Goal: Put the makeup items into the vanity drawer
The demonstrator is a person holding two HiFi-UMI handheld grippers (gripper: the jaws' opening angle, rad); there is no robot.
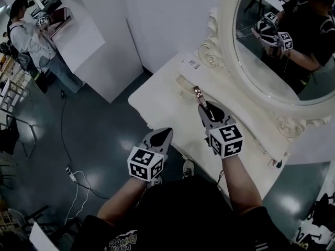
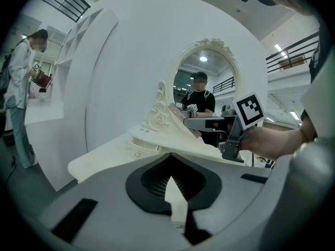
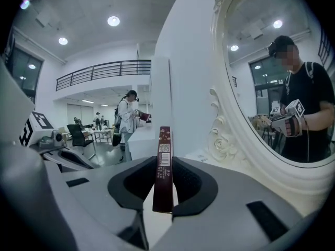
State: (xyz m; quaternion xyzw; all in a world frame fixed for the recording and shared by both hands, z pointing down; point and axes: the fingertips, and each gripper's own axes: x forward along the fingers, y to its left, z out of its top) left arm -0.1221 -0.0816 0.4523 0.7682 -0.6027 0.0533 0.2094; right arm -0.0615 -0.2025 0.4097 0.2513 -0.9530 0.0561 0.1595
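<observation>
A white vanity table (image 1: 162, 95) stands under an oval mirror (image 1: 293, 46). My right gripper (image 1: 204, 105) hovers over the tabletop, shut on a slim dark red makeup box (image 1: 198, 93). In the right gripper view the box (image 3: 164, 140) stands on edge between the pads (image 3: 184, 179), pointing away along the vanity. My left gripper (image 1: 166, 133) hangs at the table's front edge with its jaws together and nothing in them; in its own view the left gripper (image 2: 170, 179) faces the vanity's drawer front (image 2: 137, 153). I cannot tell whether the drawer is open.
Small labels (image 1: 192, 63) lie on the tabletop's far end. A white partition (image 1: 120, 30) stands behind the vanity. Far left, a person (image 1: 29, 41) stands at a white counter. A cable (image 1: 73, 177) runs over the dark floor; chairs (image 1: 10, 135) line the left edge.
</observation>
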